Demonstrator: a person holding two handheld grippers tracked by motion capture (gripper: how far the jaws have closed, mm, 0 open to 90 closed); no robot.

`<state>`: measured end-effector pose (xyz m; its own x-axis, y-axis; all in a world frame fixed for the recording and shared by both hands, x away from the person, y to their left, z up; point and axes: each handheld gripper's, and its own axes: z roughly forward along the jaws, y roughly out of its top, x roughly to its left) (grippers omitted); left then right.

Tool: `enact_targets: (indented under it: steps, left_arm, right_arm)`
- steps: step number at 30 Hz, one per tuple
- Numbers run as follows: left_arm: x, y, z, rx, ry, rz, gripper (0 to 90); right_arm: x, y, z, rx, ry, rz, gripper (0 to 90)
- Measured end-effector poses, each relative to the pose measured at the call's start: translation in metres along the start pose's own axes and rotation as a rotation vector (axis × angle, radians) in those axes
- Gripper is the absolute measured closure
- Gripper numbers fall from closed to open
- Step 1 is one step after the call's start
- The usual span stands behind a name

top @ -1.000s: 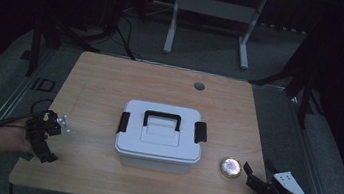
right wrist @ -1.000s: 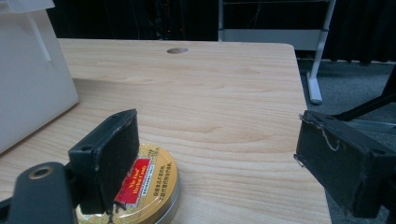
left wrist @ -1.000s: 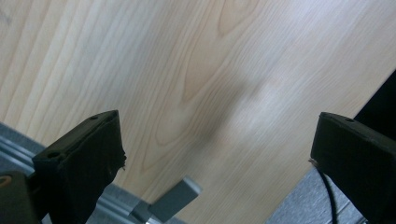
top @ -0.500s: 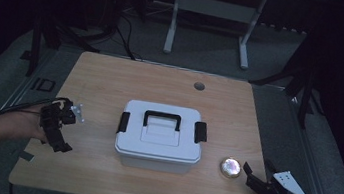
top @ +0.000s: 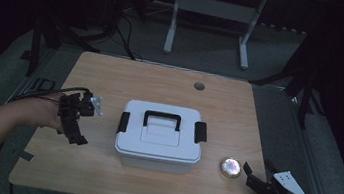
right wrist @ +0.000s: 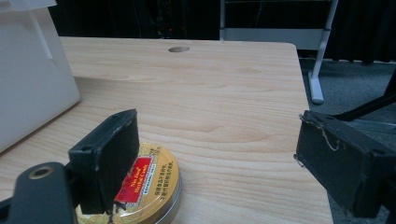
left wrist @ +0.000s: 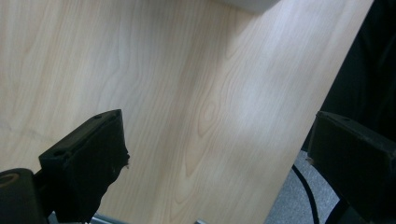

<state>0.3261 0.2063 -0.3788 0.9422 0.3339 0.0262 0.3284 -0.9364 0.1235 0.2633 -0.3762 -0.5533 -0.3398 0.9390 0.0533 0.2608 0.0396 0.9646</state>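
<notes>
The round tin (top: 230, 168) lies at four o'clock from the white box (top: 160, 136), just beside my right tongs (top: 256, 180), which are wide open. My left tongs (top: 73, 123), open too, hold nothing. I should centre the tin between the jaws before closing.

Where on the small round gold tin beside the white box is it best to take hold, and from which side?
Probably across its low side wall, coming from above. The gold tin lies flat on the table, lid up, so only the rim offers opposing faces. The right tongs, open, sit just beside it; the white box stands apart on its left, leaving room.
</notes>
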Motion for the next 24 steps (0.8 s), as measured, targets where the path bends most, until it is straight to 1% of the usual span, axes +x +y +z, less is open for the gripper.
enact_targets:
  steps: [3, 4, 7, 8, 10, 11, 13, 14, 15, 16, 17, 18, 20, 21, 22, 23, 24]
  left_arm:
    - [-0.001, 0.012, -0.003, -0.001, -0.001, 0.024, 3.8]
    - [-0.002, 0.016, -0.004, 0.005, 0.003, 0.037, 3.8]
    - [-0.003, 0.028, -0.007, 0.001, -0.008, 0.062, 3.8]
    - [-0.002, 0.031, -0.008, -0.001, -0.017, 0.064, 3.8]
    - [-0.002, 0.038, -0.009, 0.001, -0.002, 0.078, 3.8]
    - [-0.002, 0.041, -0.01, -0.006, -0.019, 0.08, 3.8]
    - [-0.002, 0.048, -0.011, -0.002, -0.013, 0.093, 3.9]
    - [-0.001, 0.051, -0.011, -0.005, -0.029, 0.099, 3.9]
    - [-0.001, 0.054, -0.012, -0.009, -0.018, 0.1, 4.0]
    - [0.0, 0.057, -0.012, -0.009, -0.018, 0.102, 4.2]
    - [0.0, 0.06, -0.012, -0.007, -0.027, 0.105, 4.5]
    - [-0.001, 0.063, -0.012, -0.002, -0.016, 0.111, 4.5]
    - [0.0, 0.067, -0.013, -0.001, -0.029, 0.118, 4.5]
    - [0.0, 0.07, -0.013, -0.002, -0.017, 0.123, 4.5]
    - [0.0, 0.072, -0.014, -0.003, -0.025, 0.121, 4.5]
    - [0.0, 0.072, -0.014, -0.003, -0.025, 0.121, 4.5]
    - [0.001, 0.076, -0.014, -0.003, -0.017, 0.13, 4.5]
  right_arm:
    - [0.0, 0.0, 0.0, 0.001, 0.0, 0.001, 13.0]
    - [0.0, 0.0, 0.0, 0.001, 0.0, 0.001, 13.0]
    - [0.0, 0.0, 0.0, 0.001, 0.002, 0.001, 13.0]
    - [0.0, 0.0, 0.0, 0.001, 0.003, 0.001, 13.0]
    - [0.0, 0.0, 0.0, 0.001, 0.003, -0.001, 13.0]
    - [0.0, 0.0, 0.0, 0.0, 0.003, -0.001, 13.0]
    - [0.0, 0.0, 0.0, 0.001, 0.004, 0.001, 13.0]
    - [0.0, 0.0, 0.0, 0.0, 0.005, 0.0, 13.0]
    - [0.0, 0.0, 0.0, 0.0, 0.005, 0.0, 13.0]
    - [0.0, 0.0, 0.0, 0.0, 0.006, 0.001, 13.0]
    - [0.0, 0.0, 0.0, 0.0, 0.006, 0.001, 13.0]
    - [0.0, 0.0, 0.0, -0.001, 0.007, 0.001, 13.0]
    - [0.0, 0.0, 0.0, -0.002, 0.009, 0.002, 13.0]
    - [0.0, 0.0, 0.0, -0.001, 0.01, 0.002, 13.0]
    - [0.0, 0.0, 0.0, -0.001, 0.01, 0.002, 13.0]
    - [0.0, 0.0, 0.0, -0.001, 0.01, 0.002, 13.0]
    - [0.0, 0.0, 0.0, -0.001, 0.01, 0.003, 13.0]
